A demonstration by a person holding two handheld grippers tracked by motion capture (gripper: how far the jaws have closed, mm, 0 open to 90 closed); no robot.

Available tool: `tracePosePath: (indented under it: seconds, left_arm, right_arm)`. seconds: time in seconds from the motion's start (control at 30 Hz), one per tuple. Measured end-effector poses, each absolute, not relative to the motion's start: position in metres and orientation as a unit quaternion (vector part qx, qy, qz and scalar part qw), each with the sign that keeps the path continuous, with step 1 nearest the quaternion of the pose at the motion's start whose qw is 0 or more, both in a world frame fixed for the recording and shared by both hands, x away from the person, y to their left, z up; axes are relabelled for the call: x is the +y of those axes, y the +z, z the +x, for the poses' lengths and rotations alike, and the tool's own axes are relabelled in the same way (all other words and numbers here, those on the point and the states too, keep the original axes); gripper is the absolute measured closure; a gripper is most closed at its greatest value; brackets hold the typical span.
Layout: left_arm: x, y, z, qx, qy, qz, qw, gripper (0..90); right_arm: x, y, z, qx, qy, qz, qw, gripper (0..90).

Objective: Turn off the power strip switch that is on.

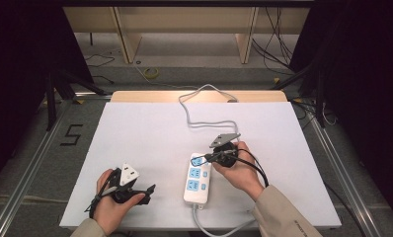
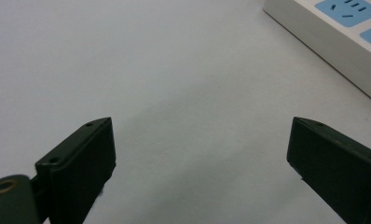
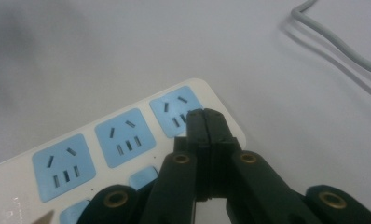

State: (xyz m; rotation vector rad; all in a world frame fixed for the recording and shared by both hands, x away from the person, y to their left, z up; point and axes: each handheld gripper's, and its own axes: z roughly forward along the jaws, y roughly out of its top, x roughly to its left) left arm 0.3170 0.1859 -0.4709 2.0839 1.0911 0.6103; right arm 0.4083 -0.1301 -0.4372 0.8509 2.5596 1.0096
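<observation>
- High view: power strip (image 1: 197, 178) lies near the table (image 1: 135, 133) front edge, open surface to its left.
- Right gripper (image 3: 205, 122) jaws pressed together over the strip's end socket (image 3: 176, 108).
- Left gripper (image 2: 200, 154) spread, holding nothing.

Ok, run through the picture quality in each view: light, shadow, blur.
High view: white table evenly lit, surroundings dark. Left gripper view: near fingers soft, faint shadow between them. Right gripper view: power strip sharp, upper left corner dim and hazy.

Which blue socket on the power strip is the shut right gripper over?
The end socket, nearest the strip's rounded end; the right gripper covers its lower edge, while the other two lie clear.
</observation>
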Motion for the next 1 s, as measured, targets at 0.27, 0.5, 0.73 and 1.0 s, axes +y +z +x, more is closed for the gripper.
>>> tracePosePath:
  seconds: [0.27, 0.5, 0.73, 1.0]
  left_arm:
    - [0.186, -0.471, 0.317, 0.420, 0.235, 0.805, 0.348, 7.4]
    - [0.185, -0.471, 0.317, 0.419, 0.235, 0.805, 0.348, 7.4]
    - [0.185, -0.471, 0.318, 0.419, 0.235, 0.806, 0.347, 7.4]
    - [0.185, -0.471, 0.318, 0.418, 0.235, 0.806, 0.348, 7.4]
  right_arm:
    - [-0.127, -0.444, 0.414, 0.884, 0.339, 0.296, 0.127, 90.0]
    - [-0.125, -0.447, 0.416, 0.887, 0.334, 0.294, 0.124, 90.0]
    - [-0.122, -0.451, 0.418, 0.888, 0.329, 0.298, 0.122, 90.0]
    - [-0.119, -0.455, 0.419, 0.892, 0.319, 0.296, 0.122, 90.0]
